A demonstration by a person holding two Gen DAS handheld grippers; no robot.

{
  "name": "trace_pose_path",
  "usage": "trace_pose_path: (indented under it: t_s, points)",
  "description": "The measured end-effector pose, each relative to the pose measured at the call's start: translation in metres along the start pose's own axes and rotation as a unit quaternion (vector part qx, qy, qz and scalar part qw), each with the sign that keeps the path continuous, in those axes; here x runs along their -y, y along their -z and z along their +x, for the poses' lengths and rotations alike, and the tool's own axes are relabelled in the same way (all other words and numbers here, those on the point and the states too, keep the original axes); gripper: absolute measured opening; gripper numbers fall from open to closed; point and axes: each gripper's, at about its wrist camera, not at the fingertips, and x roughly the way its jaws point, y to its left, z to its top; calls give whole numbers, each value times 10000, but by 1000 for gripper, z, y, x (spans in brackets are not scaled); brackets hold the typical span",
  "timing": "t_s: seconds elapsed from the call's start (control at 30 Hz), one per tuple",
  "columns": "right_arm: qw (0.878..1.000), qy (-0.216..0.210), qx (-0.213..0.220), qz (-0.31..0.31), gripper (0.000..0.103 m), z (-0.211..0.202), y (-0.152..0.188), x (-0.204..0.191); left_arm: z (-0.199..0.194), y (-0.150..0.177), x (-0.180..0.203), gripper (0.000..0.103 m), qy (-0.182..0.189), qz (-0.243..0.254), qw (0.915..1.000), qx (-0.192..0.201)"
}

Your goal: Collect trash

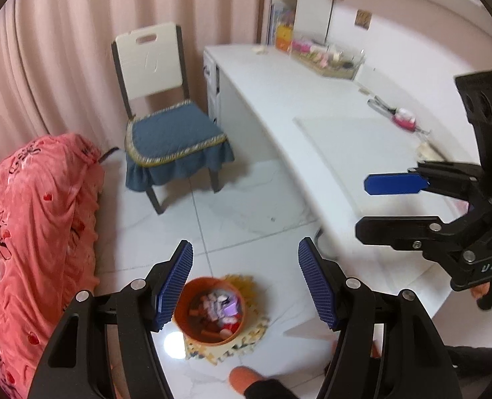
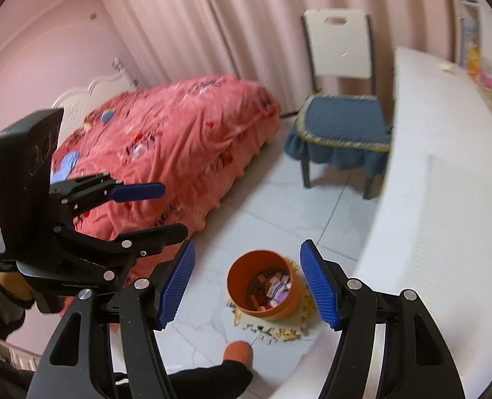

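1. The orange bin (image 1: 210, 309) stands on a foam mat (image 1: 246, 335) on the floor, holding scraps, between bed (image 2: 166, 139) and table (image 1: 312, 99).
2. The left claw (image 1: 246, 279) hangs above it, spread wide, holding nothing.
3. The right claw (image 2: 247, 284) is likewise wide open and empty.
4. A chair (image 1: 166, 123) stands at the table's far end.

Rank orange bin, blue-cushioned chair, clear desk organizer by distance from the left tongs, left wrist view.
1. Round orange trash bin, on the floor just below the open left tongs.
2. Blue-cushioned white chair, beyond, left of the desk.
3. Clear plastic desk organizer, far right.
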Motion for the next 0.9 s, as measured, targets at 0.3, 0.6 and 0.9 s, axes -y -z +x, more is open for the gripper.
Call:
trace_pose_path:
  t_s: [0.3,0.6,0.9]
  points:
    - [9901,800,1030,512,82,-116,25,23,-38,-13,54,77,141,-378,9975,588]
    - [9678,1840,1541,755,99,-180,46,48,-49,-24,110,97,-115,-380,9970,664]
    - [9591,1879,1533,1460,99,-190,65,79,-47,-24,136,97,-626,-352,9956,603]
